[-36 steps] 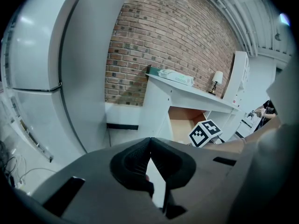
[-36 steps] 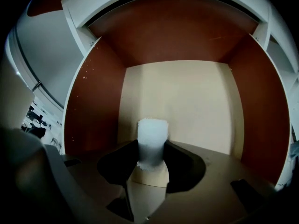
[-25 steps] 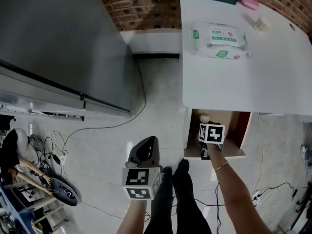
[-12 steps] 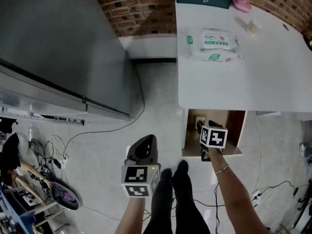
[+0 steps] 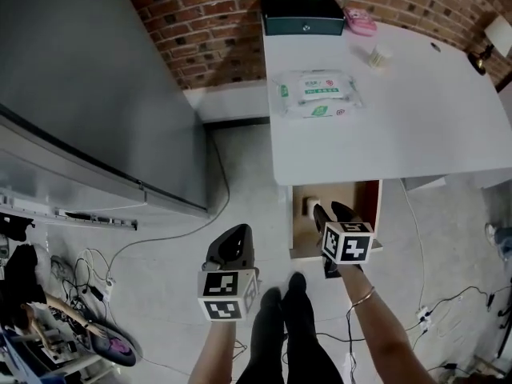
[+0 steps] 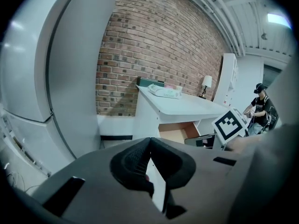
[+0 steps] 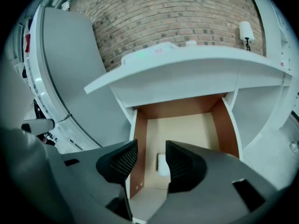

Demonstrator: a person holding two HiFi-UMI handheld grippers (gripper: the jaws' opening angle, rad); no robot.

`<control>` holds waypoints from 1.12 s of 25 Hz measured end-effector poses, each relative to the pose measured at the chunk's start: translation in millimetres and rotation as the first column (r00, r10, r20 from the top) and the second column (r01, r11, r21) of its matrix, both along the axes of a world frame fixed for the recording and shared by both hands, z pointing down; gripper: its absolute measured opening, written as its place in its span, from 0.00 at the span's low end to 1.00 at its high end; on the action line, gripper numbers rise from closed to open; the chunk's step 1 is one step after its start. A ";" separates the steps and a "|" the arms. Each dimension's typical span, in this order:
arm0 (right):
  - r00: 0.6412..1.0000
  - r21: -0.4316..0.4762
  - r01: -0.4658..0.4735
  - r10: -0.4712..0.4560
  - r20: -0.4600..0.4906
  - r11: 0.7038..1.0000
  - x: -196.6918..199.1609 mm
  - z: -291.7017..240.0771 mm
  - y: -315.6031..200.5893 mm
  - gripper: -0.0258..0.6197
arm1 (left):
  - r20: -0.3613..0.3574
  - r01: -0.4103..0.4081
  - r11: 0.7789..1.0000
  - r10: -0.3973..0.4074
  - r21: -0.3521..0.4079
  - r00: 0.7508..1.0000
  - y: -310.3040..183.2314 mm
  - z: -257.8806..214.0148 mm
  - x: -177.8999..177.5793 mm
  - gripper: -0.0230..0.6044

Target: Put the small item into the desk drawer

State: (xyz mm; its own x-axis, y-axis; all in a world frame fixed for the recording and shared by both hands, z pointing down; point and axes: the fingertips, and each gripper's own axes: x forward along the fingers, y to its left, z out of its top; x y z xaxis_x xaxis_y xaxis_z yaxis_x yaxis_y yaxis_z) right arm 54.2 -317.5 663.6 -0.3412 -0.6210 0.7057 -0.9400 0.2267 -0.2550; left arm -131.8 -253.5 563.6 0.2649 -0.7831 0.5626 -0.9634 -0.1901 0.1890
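Wipes pack (image 5: 316,94) and dark box (image 5: 304,14) sit far back on the worktop (image 5: 400,134). Below it the drawer (image 5: 306,234) stands open, with the small white item (image 7: 162,164) inside, too small to identify. The right claw (image 5: 332,212) was down in the drawer a second ago. Now it's above, open and empty, its jaws just narrowing. Left claw (image 5: 232,246) is closed.

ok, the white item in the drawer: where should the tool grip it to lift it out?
Probably across its narrow width, from straight above. The item seems to lie flat in the drawer, long axis front to back, nearer the left wall. The walls block any side approach and only the top is open, so set the jaws left-right.
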 end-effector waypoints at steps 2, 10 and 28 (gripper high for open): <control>1.000 0.036 0.001 -0.002 0.024 0.999 -0.9 -28.2 8.4 0.34 | 0.002 -0.016 1.000 0.016 0.002 1.000 4.1 -8.5 1.4 0.07; 0.994 0.186 -0.020 0.000 0.108 0.982 4.0 -142.4 57.6 0.32 | 0.014 -0.074 0.997 0.074 0.027 0.997 22.9 -50.9 7.3 0.07; 0.979 0.360 -0.154 0.093 0.180 0.920 33.9 -290.1 190.9 0.09 | 0.036 -0.176 0.974 0.173 0.143 0.984 88.9 -149.8 19.9 0.07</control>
State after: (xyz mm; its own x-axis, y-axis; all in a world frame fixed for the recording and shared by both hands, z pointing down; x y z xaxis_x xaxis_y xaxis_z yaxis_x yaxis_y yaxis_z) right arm 88.2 -126.5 373.5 -0.3320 -0.8715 0.3609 -0.9216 0.2181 -0.3211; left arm -111.9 -164.6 413.9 0.3928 -0.7996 0.4542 -0.9167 -0.3795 0.1248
